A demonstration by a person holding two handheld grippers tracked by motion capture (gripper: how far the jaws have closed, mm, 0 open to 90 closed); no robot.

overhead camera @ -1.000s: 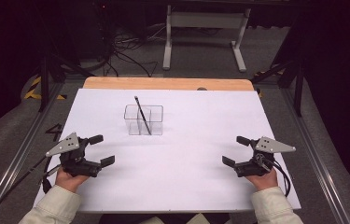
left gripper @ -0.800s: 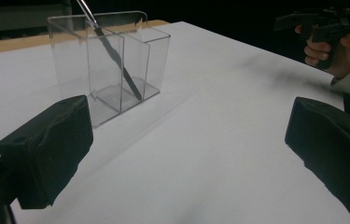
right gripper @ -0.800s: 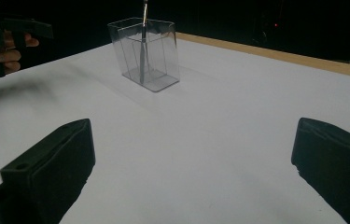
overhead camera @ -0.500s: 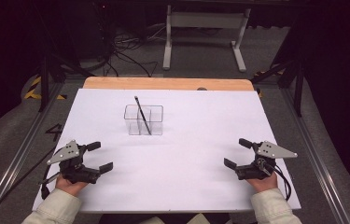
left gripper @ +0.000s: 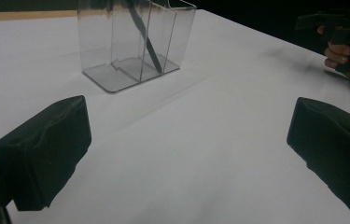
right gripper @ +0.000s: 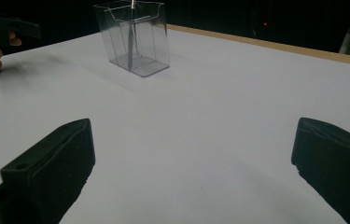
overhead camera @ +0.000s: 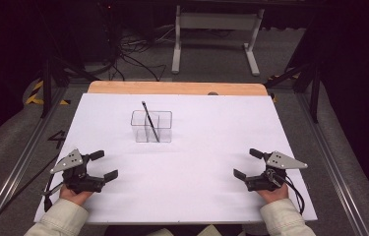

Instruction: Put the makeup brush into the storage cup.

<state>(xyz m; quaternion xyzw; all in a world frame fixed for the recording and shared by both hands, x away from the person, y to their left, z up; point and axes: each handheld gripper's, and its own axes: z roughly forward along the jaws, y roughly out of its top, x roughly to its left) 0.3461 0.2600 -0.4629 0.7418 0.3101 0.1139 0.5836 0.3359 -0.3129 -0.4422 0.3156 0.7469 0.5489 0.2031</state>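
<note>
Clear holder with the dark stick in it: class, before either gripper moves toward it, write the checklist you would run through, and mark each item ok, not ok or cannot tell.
1. Left gripper open and holding nothing: ok, its jaws stand wide apart.
2. Right gripper open and holding nothing: ok, likewise.
3. Clear holder upright on the white table cover: ok.
4. Dark stick inside the holder, leaning, its top above the rim: ok.
5. Bare cover between each gripper and the holder: ok in all three views.
6. Which compartment the stick's foot rests in: cannot tell, the clear walls overlap.
</note>
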